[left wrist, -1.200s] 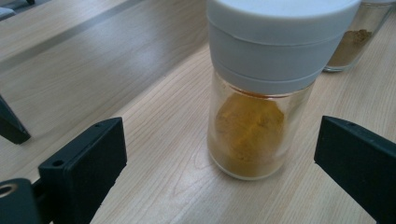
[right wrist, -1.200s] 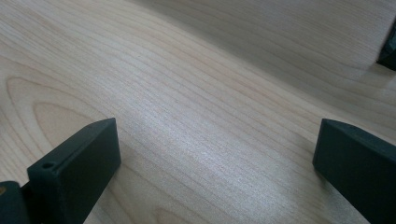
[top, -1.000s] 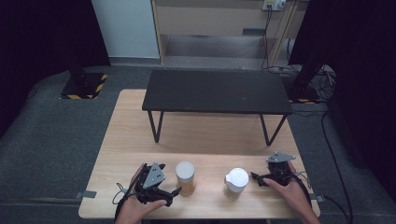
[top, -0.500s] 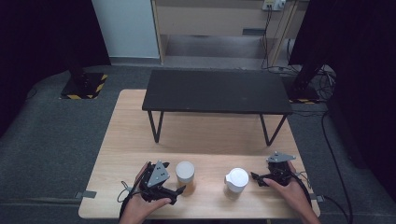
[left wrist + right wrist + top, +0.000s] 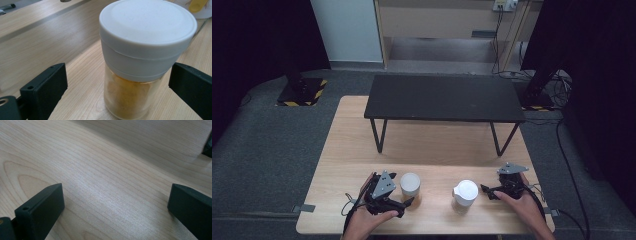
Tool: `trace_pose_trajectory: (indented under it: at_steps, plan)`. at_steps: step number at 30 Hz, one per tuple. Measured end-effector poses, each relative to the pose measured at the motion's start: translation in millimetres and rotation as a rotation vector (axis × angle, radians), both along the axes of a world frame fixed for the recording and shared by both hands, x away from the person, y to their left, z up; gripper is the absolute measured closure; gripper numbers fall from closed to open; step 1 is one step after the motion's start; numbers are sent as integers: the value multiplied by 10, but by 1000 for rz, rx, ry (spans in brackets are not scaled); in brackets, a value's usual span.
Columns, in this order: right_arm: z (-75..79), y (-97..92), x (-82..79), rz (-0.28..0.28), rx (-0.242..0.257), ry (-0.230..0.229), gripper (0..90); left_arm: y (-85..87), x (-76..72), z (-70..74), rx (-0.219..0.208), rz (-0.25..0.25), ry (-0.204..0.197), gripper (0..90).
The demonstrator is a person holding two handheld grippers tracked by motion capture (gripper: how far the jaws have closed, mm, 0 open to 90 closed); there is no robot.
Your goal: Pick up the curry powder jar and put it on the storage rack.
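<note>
A clear jar [image 5: 410, 186] with a white lid stands near the table's front edge. In the left gripper view the jar [image 5: 140, 62] holds yellow-orange powder and sits between the two jaws of my left gripper [image 5: 117, 87], which is open, with a gap on each side. From above, my left gripper [image 5: 403, 197] is just left of the jar. A second white-lidded container [image 5: 465, 192] stands to the right. My right gripper [image 5: 486, 192] points at it from the right, a short way off. The right gripper [image 5: 115, 202] is open over bare wood.
A low black bench [image 5: 444, 97] stands across the middle of the wooden table [image 5: 352, 145], its legs behind the jars. The second container's edge with a yellow part [image 5: 197, 5] lies beyond the jar. A dark object [image 5: 208, 145] sits at the right gripper view's edge.
My left gripper has slid to the right, closer to the jar, which now stands between its jaws. The right gripper and both containers have stayed put.
</note>
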State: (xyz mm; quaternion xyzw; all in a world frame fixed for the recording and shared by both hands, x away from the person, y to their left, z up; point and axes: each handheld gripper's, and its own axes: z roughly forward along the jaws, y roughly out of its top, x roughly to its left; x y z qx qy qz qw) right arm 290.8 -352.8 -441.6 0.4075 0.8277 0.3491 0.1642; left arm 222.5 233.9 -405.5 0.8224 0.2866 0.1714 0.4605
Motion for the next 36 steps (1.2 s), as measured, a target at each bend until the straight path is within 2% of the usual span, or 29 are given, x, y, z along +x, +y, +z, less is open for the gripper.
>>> trace_pose_trajectory:
  at_steps: [6,14,18,25,29,34,36]
  plan:
    - [1,-1,0,0,0,1,15,-16,25,-19,-18,-8,-1,10]
    - [0,-3,1,1,0,0,15,-56,32,-17,-12,-11,-11,18]
    - [0,-4,2,2,0,0,15,-55,43,-33,-28,-6,-8,20]
    - [0,-4,2,2,0,0,15,-106,59,-41,-29,-15,-9,24]
    - [0,-4,2,2,0,0,15,-131,55,-49,-29,-20,-17,50]
    - [0,-5,2,3,0,0,15,-127,69,-70,-50,-24,-14,91]
    - [0,-6,2,3,0,0,15,-118,81,-79,-60,-31,-11,135]
